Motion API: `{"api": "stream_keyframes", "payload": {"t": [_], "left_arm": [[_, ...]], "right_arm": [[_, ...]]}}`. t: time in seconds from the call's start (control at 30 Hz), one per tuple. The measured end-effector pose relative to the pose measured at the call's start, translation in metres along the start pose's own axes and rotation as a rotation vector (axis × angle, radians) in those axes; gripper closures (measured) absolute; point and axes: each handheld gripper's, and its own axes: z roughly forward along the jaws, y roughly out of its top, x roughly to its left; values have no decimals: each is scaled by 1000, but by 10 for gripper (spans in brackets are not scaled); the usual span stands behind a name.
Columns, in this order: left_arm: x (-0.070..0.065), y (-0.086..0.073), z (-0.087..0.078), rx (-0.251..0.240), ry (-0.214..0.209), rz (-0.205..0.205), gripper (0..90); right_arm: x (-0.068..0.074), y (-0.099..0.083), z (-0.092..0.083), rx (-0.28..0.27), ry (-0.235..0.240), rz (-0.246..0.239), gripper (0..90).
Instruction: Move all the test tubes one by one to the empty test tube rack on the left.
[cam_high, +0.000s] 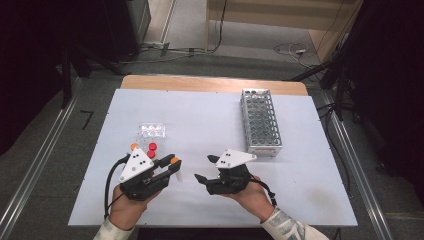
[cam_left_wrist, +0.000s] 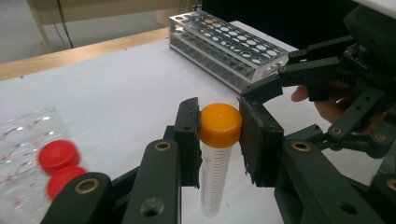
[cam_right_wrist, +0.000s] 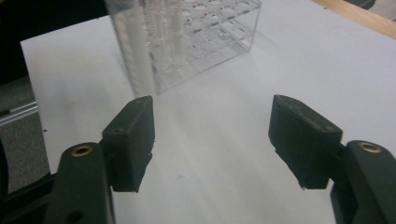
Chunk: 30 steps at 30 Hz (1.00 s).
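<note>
A clear graduated tube (cam_left_wrist: 215, 172) with an orange cap (cam_left_wrist: 220, 123) stands upright between the pads of my left gripper (cam_left_wrist: 217, 126), which is shut on the cap. From above, that gripper (cam_high: 170, 165) sits at the table's front left with the orange cap (cam_high: 174, 160) at its tips. My right gripper (cam_high: 205, 168) is front centre, open, its jaws wide apart over bare table (cam_right_wrist: 212, 140) with nothing between them. It also appears beyond the tube in the left gripper view (cam_left_wrist: 271, 74).
A metal tube rack (cam_high: 261, 122) lies at the right back of the white table (cam_high: 210, 115). A small clear tray (cam_high: 151, 131) sits left of centre, with red-capped tubes (cam_high: 152, 149) and another orange cap (cam_high: 134, 146) beside it.
</note>
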Motion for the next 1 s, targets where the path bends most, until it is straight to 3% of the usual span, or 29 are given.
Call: {"api": "stream_keyframes", "payload": {"t": [0.3, 0.47, 0.67, 0.83, 1.0], "left_arm": [[26, 4, -44, -33, 110, -41, 700], [41, 1, -59, -28, 169, -64, 700], [51, 0, -60, -42, 241, -66, 700], [57, 4, -55, -50, 303, -45, 700], [62, 6, -47, -49, 320, -46, 700]], "right_arm": [[-10, -4, -7, 4, -36, 22, 250], [-12, -5, -9, 5, -44, 34, 249], [-13, -5, -8, 4, -48, 36, 249], [-13, -4, -7, 7, -49, 39, 250], [-13, -5, -6, 8, -50, 39, 250]]}}
